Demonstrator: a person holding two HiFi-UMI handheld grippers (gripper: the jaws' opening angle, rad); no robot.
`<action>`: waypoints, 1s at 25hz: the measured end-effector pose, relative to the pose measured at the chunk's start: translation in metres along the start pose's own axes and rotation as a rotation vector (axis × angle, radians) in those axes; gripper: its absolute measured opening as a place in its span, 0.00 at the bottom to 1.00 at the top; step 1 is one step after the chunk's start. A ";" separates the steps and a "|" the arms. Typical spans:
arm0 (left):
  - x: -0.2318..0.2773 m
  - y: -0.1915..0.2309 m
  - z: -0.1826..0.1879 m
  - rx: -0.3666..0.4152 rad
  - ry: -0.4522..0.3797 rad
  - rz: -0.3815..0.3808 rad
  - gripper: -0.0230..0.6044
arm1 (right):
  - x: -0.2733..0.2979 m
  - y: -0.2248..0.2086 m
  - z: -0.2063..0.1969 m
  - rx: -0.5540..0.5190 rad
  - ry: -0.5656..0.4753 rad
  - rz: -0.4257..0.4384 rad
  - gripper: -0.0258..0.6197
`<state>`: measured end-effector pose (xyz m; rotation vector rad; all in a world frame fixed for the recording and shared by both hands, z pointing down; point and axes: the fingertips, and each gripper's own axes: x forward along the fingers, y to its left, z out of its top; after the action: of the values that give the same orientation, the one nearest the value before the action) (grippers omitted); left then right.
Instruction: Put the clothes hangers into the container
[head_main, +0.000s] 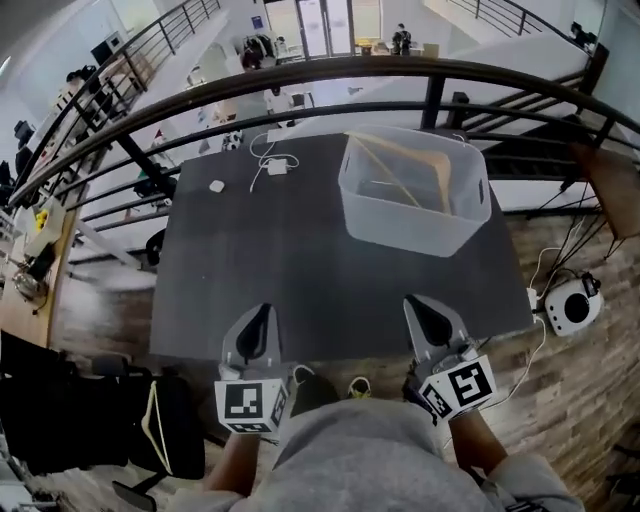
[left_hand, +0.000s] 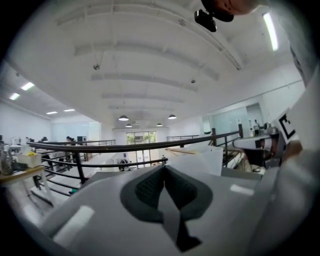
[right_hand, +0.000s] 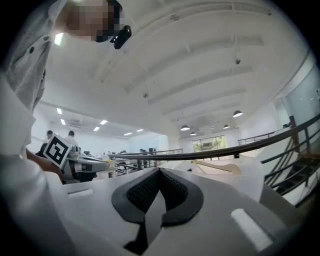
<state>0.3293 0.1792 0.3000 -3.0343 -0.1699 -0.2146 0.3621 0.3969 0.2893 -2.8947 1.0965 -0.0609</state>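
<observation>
I held the left gripper (head_main: 258, 322) and right gripper (head_main: 430, 318) shut and empty at the table's (head_main: 270, 260) near edge. The hangers (head_main: 400, 165) lay inside the container (head_main: 465, 215) at the far side, so I judged nothing needed grasping.

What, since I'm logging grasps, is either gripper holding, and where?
Nothing. Left gripper and right gripper are both shut, empty; hangers lie in the container.
</observation>
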 end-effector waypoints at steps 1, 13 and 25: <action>-0.011 0.014 -0.002 -0.006 0.006 0.050 0.05 | 0.011 0.014 0.000 0.001 0.000 0.051 0.04; -0.183 0.155 -0.042 -0.079 0.056 0.588 0.05 | 0.090 0.232 0.002 0.024 0.000 0.642 0.04; -0.359 0.257 -0.101 -0.196 0.078 0.893 0.05 | 0.108 0.449 -0.017 -0.006 0.068 0.961 0.04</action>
<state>-0.0070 -0.1230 0.3253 -2.9193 1.2312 -0.2718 0.1448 -0.0114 0.2835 -2.0672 2.3230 -0.1130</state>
